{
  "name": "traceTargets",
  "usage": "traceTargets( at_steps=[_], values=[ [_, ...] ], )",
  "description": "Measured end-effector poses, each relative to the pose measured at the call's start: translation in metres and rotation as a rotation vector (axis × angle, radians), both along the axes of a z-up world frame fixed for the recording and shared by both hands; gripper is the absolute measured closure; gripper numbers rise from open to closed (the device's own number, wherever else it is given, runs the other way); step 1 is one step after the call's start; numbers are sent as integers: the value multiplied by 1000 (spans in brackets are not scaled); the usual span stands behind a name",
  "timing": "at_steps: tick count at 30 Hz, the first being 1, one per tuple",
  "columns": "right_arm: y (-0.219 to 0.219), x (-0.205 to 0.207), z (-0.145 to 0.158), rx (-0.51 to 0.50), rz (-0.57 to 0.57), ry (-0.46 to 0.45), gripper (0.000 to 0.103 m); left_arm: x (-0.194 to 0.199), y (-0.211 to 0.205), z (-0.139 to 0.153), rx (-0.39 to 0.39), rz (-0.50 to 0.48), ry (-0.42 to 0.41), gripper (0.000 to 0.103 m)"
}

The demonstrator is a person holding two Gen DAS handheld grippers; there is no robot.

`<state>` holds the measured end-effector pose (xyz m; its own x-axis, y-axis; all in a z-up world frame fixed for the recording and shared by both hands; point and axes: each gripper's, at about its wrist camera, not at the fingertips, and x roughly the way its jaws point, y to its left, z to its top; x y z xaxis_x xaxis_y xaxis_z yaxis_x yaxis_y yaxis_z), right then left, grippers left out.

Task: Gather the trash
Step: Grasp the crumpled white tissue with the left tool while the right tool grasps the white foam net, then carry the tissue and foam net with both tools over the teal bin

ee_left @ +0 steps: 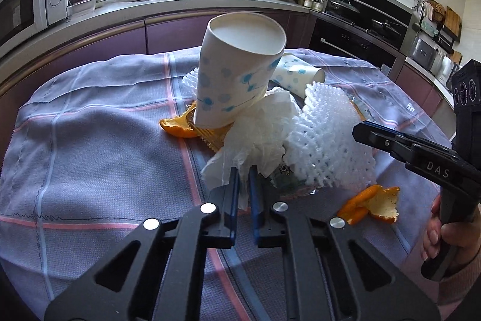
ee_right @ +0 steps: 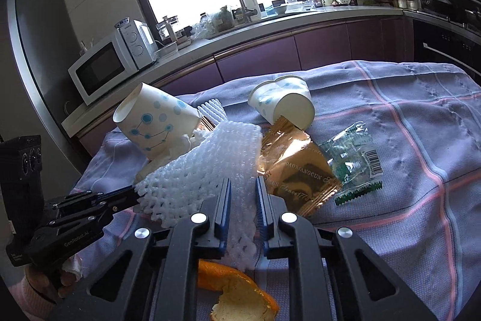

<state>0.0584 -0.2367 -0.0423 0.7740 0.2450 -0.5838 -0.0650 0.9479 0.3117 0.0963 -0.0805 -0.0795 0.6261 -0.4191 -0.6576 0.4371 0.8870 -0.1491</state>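
Note:
A heap of trash lies on a purple checked tablecloth (ee_left: 90, 146). My left gripper (ee_left: 243, 181) is shut on the near corner of a crumpled white tissue (ee_left: 258, 131). A dotted paper cup (ee_left: 237, 71) leans tilted on the heap, and a second cup (ee_left: 296, 74) lies on its side behind it. My right gripper (ee_right: 243, 194) is shut on a white foam fruit net (ee_right: 204, 167), which runs between its blue pads. Seen from the right wrist, the left gripper (ee_right: 132, 193) has its tips hidden behind the net. Orange peels (ee_left: 177, 127) (ee_left: 372, 203) (ee_right: 240, 291) lie around the heap.
A gold snack wrapper (ee_right: 294, 170) and a clear green wrapper (ee_right: 351, 161) lie flat right of the net. A kitchen counter (ee_left: 186, 5) with a sink, a microwave (ee_right: 99, 71) and an oven (ee_left: 357, 29) runs behind the table. A hand (ee_left: 445, 233) holds the right gripper's handle.

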Motion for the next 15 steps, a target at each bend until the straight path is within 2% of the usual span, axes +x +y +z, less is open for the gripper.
traceTargets(
  at_steps=[15],
  values=[
    [10,-27,42,19,93,-136,95,-64,72,49,-149,-32,-93,98]
  ],
)
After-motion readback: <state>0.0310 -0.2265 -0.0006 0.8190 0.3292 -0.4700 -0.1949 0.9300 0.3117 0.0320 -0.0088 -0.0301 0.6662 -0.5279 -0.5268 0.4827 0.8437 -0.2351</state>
